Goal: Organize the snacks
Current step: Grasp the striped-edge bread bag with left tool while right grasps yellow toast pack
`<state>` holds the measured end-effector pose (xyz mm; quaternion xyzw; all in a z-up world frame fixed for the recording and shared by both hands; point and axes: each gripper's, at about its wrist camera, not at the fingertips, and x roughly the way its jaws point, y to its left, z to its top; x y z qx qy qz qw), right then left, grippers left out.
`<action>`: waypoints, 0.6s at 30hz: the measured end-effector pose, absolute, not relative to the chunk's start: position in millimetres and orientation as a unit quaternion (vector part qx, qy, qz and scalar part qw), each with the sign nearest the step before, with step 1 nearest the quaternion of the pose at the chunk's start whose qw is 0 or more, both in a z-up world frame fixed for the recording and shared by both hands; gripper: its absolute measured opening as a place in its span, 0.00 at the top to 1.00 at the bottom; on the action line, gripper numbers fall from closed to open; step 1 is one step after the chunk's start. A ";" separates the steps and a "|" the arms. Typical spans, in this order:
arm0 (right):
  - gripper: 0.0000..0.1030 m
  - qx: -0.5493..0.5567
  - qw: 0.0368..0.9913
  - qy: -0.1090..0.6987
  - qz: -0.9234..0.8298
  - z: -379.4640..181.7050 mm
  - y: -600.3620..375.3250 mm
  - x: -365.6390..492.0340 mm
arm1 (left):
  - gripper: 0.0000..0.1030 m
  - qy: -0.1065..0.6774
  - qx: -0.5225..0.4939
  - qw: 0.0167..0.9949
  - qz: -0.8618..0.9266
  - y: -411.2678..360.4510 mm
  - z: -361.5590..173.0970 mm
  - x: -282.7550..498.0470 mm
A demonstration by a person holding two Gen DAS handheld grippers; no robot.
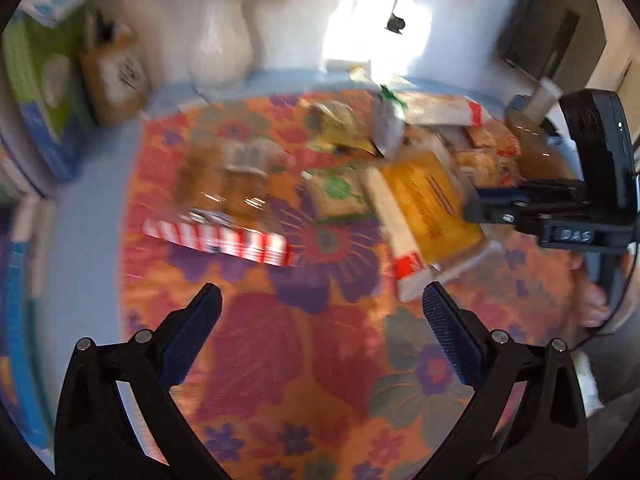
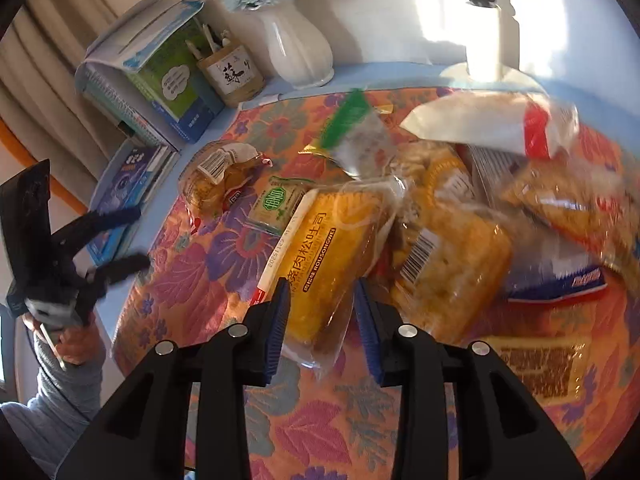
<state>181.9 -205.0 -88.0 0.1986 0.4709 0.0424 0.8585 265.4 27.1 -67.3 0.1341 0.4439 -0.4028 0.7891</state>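
So I'm mid-grab: my right gripper [image 2: 321,318] is pinching the near end of the yellow toast pack [image 2: 320,256] lying on the floral cloth [image 2: 320,432]. Left gripper [image 1: 322,312] hangs empty, spread wide. Next I'd lift gently, since the wrapper looks slippery.

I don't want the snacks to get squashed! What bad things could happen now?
The right gripper straddles the end of the yellow bread pack; a hard squeeze might flatten the soft bread. The other packs lie heaped against it, so pulling it out may tumble them. The white vase stands at the table's back edge, where a wide swing could knock it.
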 end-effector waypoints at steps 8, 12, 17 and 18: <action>0.17 0.182 0.846 0.500 -0.036 -97.7 -169.3 209.0 | 0.03 0.463 0.162 0.810 -0.321 3.0 -91.1 349.3; 0.14 0.134 0.841 0.518 -0.073 -114.7 -150.0 237.1 | 0.03 0.504 0.158 0.785 -0.323 -11.4 -117.9 370.3; 0.26 0.074 0.852 0.506 -0.111 -124.6 -137.9 236.8 | 0.17 0.500 0.126 0.794 -0.321 -1.1 -113.8 367.7; 0.28 0.075 0.854 0.504 -0.108 -123.9 -138.2 232.2 | 0.18 0.496 0.122 0.798 -0.320 2.1 -110.3 365.5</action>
